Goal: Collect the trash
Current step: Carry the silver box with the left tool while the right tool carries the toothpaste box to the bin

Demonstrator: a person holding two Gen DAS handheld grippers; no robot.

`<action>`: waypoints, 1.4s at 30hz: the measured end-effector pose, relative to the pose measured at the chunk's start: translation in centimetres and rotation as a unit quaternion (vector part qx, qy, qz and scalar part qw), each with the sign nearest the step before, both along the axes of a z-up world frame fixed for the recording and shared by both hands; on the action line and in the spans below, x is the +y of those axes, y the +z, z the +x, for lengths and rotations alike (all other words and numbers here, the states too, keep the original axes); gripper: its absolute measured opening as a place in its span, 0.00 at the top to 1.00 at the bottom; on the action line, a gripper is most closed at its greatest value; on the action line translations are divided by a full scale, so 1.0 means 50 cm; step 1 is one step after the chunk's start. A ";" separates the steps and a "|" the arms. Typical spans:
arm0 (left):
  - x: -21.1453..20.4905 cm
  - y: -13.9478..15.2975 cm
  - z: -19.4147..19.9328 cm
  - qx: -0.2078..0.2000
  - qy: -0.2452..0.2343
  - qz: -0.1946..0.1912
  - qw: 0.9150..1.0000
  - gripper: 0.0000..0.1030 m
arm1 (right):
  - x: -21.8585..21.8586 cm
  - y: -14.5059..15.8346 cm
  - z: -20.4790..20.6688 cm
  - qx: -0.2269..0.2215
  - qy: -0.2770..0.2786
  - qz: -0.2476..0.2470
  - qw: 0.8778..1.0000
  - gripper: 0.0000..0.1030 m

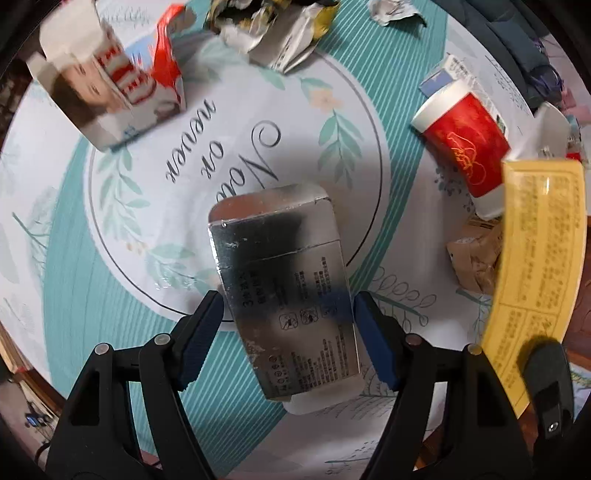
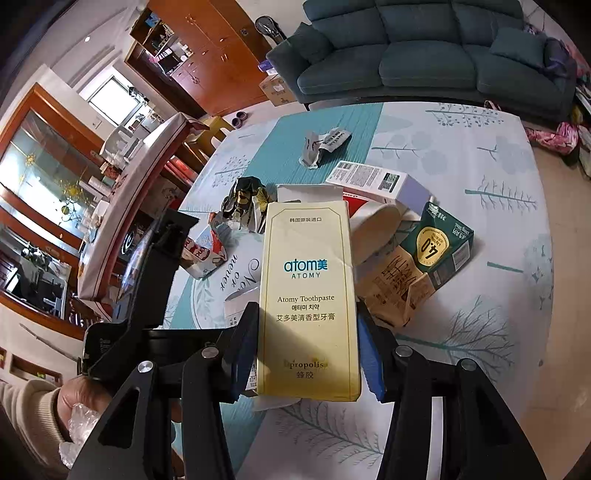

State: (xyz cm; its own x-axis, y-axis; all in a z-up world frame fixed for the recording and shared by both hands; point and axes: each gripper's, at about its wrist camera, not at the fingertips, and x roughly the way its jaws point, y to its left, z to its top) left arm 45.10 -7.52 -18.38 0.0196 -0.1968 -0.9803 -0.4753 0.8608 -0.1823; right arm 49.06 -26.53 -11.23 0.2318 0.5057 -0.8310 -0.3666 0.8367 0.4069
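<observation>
Your right gripper (image 2: 306,354) points steeply down, its jaws pinching the lower part of a tall yellow toothpaste box (image 2: 310,295), which stands upright between the blue pads. Your left gripper (image 1: 288,332) points almost straight down over a silver box (image 1: 284,288) lying flat on the worktop (image 1: 110,295). Its jaws are spread wide, one on each side of the silver box; the right pad sits at the box's edge, the left pad just clear of it, so nothing is gripped.

Just right of the silver box, in the left view, lie a crumpled brown bag (image 1: 476,258) and, beyond it, a red paper cup (image 1: 465,147) on its side. The yellow box shows again at that view's right edge.

Farther off, to the left, rests a torn red-and-white carton (image 1: 110,85). At the top lies a crumpled foil wrapper (image 1: 273,33).

In the right view, a green packet (image 2: 439,243) and a white-and-lilac box (image 2: 380,181) lie behind the yellow box. A teal sofa (image 2: 424,51) stands beyond the worktop.
</observation>
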 end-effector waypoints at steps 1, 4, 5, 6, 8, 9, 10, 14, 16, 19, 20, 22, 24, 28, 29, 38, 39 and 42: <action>0.000 0.001 0.001 -0.002 -0.001 0.001 1.000 0.32 | 0.003 -0.002 -0.002 0.000 0.000 -0.003 1.000 0.52; -0.003 0.002 0.005 -0.007 -0.011 0.000 1.000 0.32 | 0.010 -0.009 -0.009 0.007 -0.002 -0.004 1.000 0.52; -0.004 0.004 0.005 -0.010 -0.014 -0.002 1.000 0.32 | 0.013 -0.010 -0.011 0.009 -0.003 -0.003 1.000 0.52; -0.004 0.006 0.003 -0.012 -0.018 -0.002 1.000 0.37 | 0.018 -0.012 -0.017 0.010 -0.002 -0.003 1.000 0.52; 0.001 0.012 -0.004 -0.019 -0.030 -0.004 0.999 0.40 | 0.030 -0.015 -0.031 0.011 0.000 -0.004 1.000 0.52; 0.011 0.014 -0.015 -0.020 -0.035 -0.005 0.999 0.40 | 0.035 -0.016 -0.038 0.013 0.002 -0.004 1.000 0.52; 0.019 0.016 -0.026 -0.022 -0.039 -0.001 0.999 0.40 | 0.042 -0.018 -0.048 0.014 0.003 -0.004 1.000 0.52; 0.051 0.036 -0.070 -0.029 -0.059 0.013 0.998 0.41 | 0.068 -0.017 -0.089 0.018 0.009 -0.001 1.000 0.52; 0.068 0.053 -0.095 -0.034 -0.071 0.021 0.997 0.41 | 0.079 -0.016 -0.116 0.019 0.007 0.001 1.000 0.52; 0.099 0.090 -0.138 -0.048 -0.089 0.026 0.995 0.41 | 0.094 -0.010 -0.169 0.021 -0.004 -0.001 1.000 0.52; 0.108 0.105 -0.149 -0.053 -0.094 0.026 0.994 0.41 | 0.100 -0.006 -0.196 0.019 -0.012 -0.002 1.000 0.52; 0.133 0.127 -0.183 -0.067 -0.108 0.024 0.992 0.41 | 0.110 0.003 -0.245 0.014 -0.029 -0.007 0.999 0.52; 0.154 0.151 -0.215 -0.083 -0.125 0.019 0.988 0.41 | 0.118 0.013 -0.296 0.008 -0.048 -0.012 0.999 0.52; 0.189 0.199 -0.288 -0.122 -0.175 0.001 0.977 0.41 | 0.145 0.043 -0.433 -0.011 -0.103 -0.017 0.994 0.52; 0.195 0.208 -0.307 -0.132 -0.187 -0.003 0.973 0.41 | 0.153 0.048 -0.467 -0.014 -0.117 -0.018 0.993 0.52; 0.229 0.263 -0.502 -0.193 -0.288 -0.030 0.937 0.41 | 0.225 0.067 -0.760 -0.013 -0.185 -0.036 0.982 0.52; 0.229 0.265 -0.528 -0.193 -0.297 -0.031 0.934 0.41 | 0.230 0.068 -0.785 -0.010 -0.188 -0.038 0.981 0.52; 0.231 0.258 -0.588 -0.185 -0.321 -0.036 0.928 0.41 | 0.238 0.067 -0.860 -0.001 -0.198 -0.040 0.979 0.52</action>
State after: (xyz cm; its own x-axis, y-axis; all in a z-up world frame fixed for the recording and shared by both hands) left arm 15.73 4.03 -5.49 0.2086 -0.3500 -0.9132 0.2374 0.9240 -0.2999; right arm 6.06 -14.65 -7.87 0.3977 0.3102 -0.8635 -0.0082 0.9423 0.3347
